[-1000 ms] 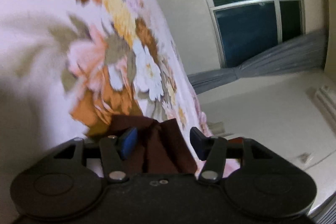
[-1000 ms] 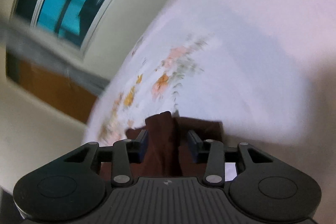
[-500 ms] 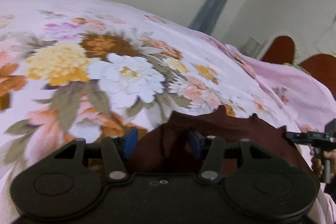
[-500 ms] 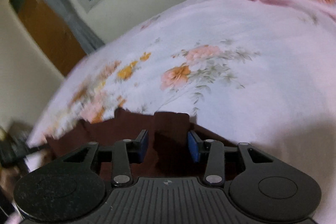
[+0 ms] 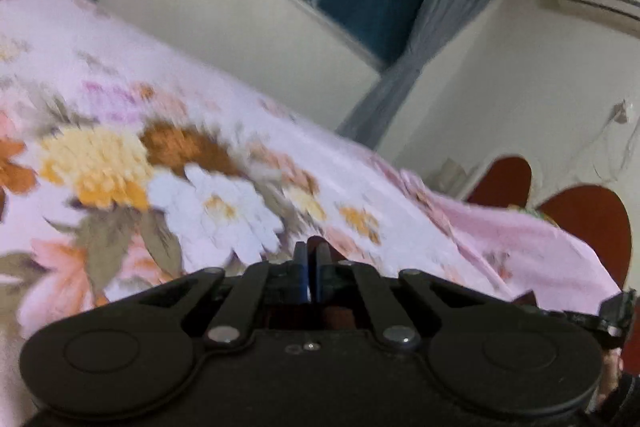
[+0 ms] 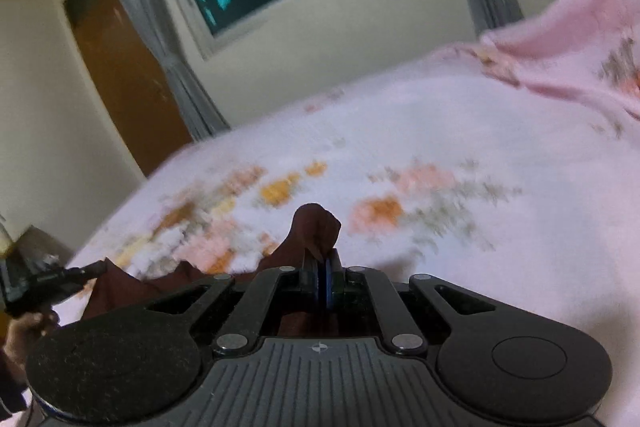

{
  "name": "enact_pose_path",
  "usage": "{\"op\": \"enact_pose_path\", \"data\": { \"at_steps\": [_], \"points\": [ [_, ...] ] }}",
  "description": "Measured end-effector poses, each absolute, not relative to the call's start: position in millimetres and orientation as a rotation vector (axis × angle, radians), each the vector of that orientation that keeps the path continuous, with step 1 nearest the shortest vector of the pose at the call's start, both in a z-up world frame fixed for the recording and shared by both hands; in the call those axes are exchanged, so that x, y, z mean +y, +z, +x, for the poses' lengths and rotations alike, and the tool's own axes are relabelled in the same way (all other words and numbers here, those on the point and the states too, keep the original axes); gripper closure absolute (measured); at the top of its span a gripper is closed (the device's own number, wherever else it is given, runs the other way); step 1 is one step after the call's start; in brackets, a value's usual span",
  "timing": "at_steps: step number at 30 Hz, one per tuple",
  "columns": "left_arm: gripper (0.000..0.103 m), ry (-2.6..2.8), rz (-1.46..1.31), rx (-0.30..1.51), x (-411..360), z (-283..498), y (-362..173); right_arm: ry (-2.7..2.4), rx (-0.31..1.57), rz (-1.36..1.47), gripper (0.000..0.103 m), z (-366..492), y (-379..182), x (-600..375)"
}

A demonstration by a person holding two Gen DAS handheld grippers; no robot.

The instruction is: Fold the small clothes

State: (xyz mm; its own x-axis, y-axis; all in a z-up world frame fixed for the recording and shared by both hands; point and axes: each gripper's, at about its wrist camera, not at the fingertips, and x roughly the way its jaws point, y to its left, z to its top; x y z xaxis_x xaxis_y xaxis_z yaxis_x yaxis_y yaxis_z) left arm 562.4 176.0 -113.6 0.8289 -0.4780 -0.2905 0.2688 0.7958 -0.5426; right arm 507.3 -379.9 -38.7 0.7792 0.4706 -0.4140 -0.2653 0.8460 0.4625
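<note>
Pinching the maroon garment (image 6: 316, 231), both right claw (image 6: 321, 277) and left claw (image 5: 311, 267), no legible writing.

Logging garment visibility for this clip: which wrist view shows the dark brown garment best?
The right wrist view: the brown garment bunches above the shut right gripper and trails left toward the left gripper. The left wrist view shows only a sliver at its shut fingers.

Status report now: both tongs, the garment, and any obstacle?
Right tongs shut on the brown garment. Left tongs shut; cloth barely visible there. Garment over the flowered bedsheet. No obstacle seen.
</note>
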Motion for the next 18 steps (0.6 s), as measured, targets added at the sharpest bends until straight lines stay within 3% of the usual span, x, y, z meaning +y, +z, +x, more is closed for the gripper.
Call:
{"op": "enact_pose_path", "data": {
  "at_steps": [3,6,9,11,18],
  "points": [
    [0.101,-0.312,-0.508,0.466,176,568,-126,0.309,0.629,0.407,0.1,526,-57,-385],
    [0.103,-0.248,-0.499,0.613,175,580,-147,0.255,0.732,0.441,0.1,537,-84,-391],
    [0.103,-0.255,-0.519,0.59,181,570,-141,0.273,0.733,0.46,0.1,533,-86,-395],
    [0.077,-0.253,-0.551,0.58,187,556,-134,0.259,0.717,0.435,0.1,527,-81,-397],
    [0.076,-0.406,-0.474,0.612,187,468,-111,0.329,0.662,0.442,0.1,450,-56,-402]
  ]
}}
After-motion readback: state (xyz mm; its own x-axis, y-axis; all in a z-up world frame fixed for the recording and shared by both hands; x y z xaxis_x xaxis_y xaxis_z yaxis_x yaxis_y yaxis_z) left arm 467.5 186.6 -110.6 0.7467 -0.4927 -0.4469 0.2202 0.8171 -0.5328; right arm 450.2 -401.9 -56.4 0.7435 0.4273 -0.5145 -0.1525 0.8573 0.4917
